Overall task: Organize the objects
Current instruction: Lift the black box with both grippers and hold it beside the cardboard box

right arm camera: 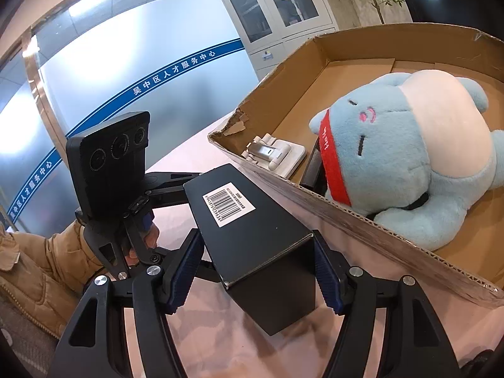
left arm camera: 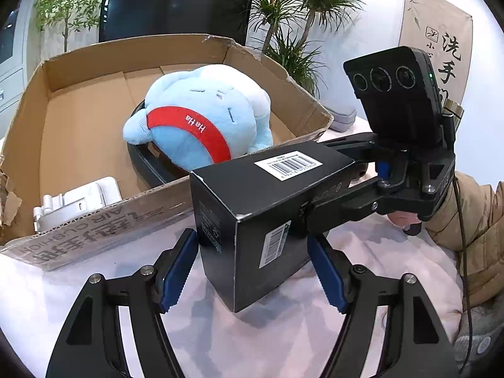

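two claws — left claw, right claw — clamp black box

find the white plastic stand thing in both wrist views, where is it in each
Left wrist: white stand, lower left, in the cardboard box's near corner.
Right wrist: white stand, centre, just inside the box's torn corner.
Shared landmark: blue plush toy, lying in the same box.

Left hand-held gripper and right hand-held gripper face each other, both clamped.
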Demonstrator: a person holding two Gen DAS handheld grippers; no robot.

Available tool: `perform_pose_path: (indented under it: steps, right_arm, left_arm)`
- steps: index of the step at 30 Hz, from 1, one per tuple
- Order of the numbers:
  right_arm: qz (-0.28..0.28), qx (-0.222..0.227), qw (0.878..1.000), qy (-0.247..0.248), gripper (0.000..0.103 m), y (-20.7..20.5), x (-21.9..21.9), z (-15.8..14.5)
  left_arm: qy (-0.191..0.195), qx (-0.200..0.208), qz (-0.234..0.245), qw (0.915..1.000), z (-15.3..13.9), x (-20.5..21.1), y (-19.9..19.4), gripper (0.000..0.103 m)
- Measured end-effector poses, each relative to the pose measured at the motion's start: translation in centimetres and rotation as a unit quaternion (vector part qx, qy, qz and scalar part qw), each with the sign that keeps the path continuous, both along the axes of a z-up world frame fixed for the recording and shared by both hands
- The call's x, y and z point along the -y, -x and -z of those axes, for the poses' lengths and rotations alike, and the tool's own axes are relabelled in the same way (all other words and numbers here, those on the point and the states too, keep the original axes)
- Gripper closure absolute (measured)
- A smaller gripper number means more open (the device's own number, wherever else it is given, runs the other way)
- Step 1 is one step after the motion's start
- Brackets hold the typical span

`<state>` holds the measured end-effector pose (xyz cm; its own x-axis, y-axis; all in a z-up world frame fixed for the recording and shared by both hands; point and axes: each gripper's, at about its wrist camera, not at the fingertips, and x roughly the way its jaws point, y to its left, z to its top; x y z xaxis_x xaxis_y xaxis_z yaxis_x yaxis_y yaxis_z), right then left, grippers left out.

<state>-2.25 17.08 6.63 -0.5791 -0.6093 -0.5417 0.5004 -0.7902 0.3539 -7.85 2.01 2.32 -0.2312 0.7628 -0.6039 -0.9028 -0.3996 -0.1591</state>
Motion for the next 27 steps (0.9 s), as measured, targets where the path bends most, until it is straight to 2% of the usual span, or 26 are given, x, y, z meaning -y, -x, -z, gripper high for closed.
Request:
perform_pose_path:
  steps: [27]
  right_arm:
    - [0.004, -0.027, 0.999, -0.029, 0.037, -1.7, 1.7, -3.9]
  left_arm:
    - [-0.030, -0.044, 0.005, 0.9986, -2.8, 2.5, -2.1, 0.032]
